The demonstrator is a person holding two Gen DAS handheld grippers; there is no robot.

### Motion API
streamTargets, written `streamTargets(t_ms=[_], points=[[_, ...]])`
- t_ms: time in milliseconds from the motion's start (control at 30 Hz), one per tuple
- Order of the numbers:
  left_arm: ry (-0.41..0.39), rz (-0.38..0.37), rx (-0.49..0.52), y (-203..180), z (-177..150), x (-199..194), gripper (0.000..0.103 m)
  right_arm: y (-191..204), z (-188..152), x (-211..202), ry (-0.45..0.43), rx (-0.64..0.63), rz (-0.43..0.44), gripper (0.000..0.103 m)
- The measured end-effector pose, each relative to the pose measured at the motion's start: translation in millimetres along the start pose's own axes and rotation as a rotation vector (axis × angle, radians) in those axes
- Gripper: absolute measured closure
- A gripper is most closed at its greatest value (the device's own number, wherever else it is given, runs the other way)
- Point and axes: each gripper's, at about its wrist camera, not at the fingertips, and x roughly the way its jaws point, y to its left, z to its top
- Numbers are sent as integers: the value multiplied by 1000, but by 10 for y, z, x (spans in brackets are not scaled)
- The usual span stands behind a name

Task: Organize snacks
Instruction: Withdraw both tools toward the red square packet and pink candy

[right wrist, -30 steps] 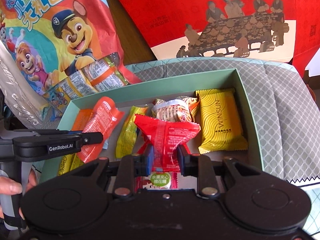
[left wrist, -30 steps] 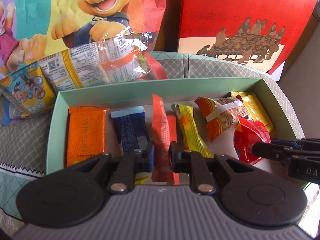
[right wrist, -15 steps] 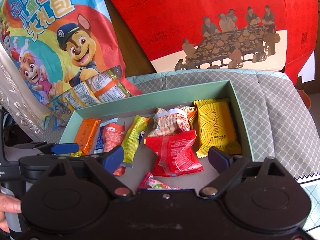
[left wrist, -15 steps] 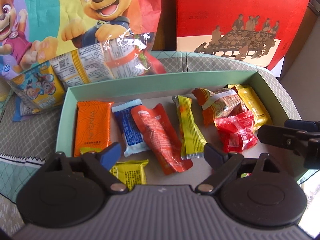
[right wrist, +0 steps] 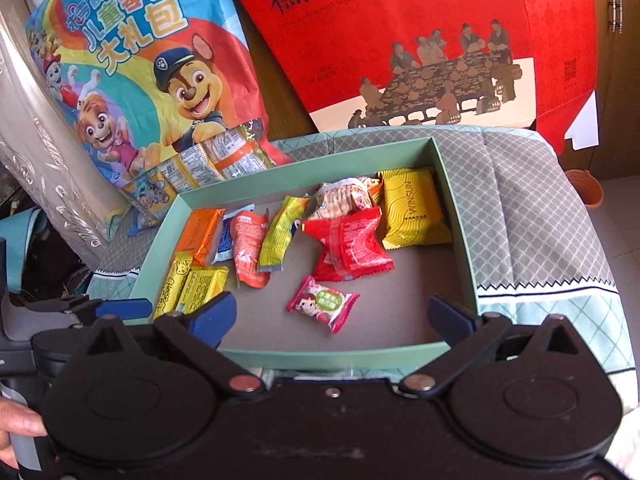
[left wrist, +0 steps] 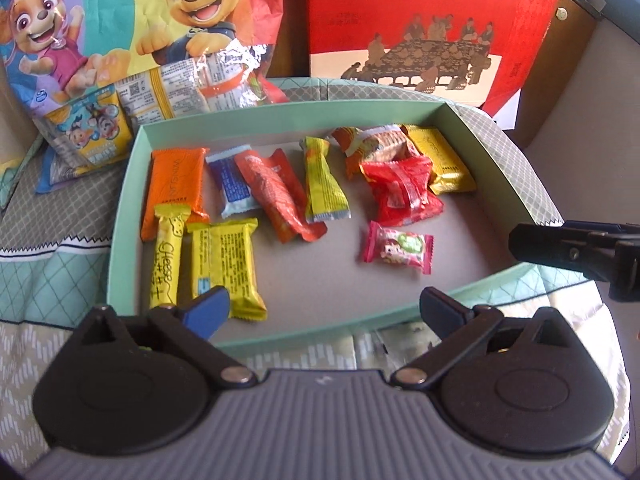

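A shallow mint-green box [left wrist: 304,120] [right wrist: 460,216] holds several wrapped snacks. An orange-red pouch [left wrist: 274,194] [right wrist: 248,248] lies in its left half and a red packet [left wrist: 400,192] [right wrist: 348,248] in its right half. A pink candy [left wrist: 398,246] [right wrist: 322,302] lies alone near the front. My left gripper [left wrist: 324,310] is open and empty, pulled back over the box's front edge. My right gripper [right wrist: 332,314] is open and empty at the front edge too. Its finger shows at the right of the left wrist view [left wrist: 576,250].
A cartoon-dog snack bag [left wrist: 132,40] [right wrist: 136,80] stands behind the box at the left, with loose packets [left wrist: 168,92] spilling out. A red gift box [left wrist: 432,24] [right wrist: 420,40] stands behind at the right. A patterned cloth [right wrist: 532,216] covers the surface.
Both grippers opened, letting go of the orange-red pouch and the red packet into the box, then drew back and up away from the box.
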Motion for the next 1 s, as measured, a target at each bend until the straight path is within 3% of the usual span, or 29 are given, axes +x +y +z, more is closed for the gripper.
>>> streamTargets(t_ms=[333,533,633,767,900,967,1000], points=[[95,-58,78,-322,-675,-56,0,-249,-603,-321,53,52,1,0],[171,-87,188,-466,-1143,-75,0,-224,-1032,-343,122,51,-4,0],[193,-92,226,-464,-1308,-93,0,-211,-1198,-364,148,58,-19,8],[204,-132,255,-453,-1448,-162,1,-226,-1375,-396,181,80,-13,31],[200,-154,319,-573,-1506,-184,10,-190,-1503,-373,227,72,-4,56],[191,-162,351,-642,-1529,-184,15,-174,-1558,-369,242,71,-4,61],[185,-167,365,-673,-1545,-181,23,-162,-1583,-369,248,69,-4,63]])
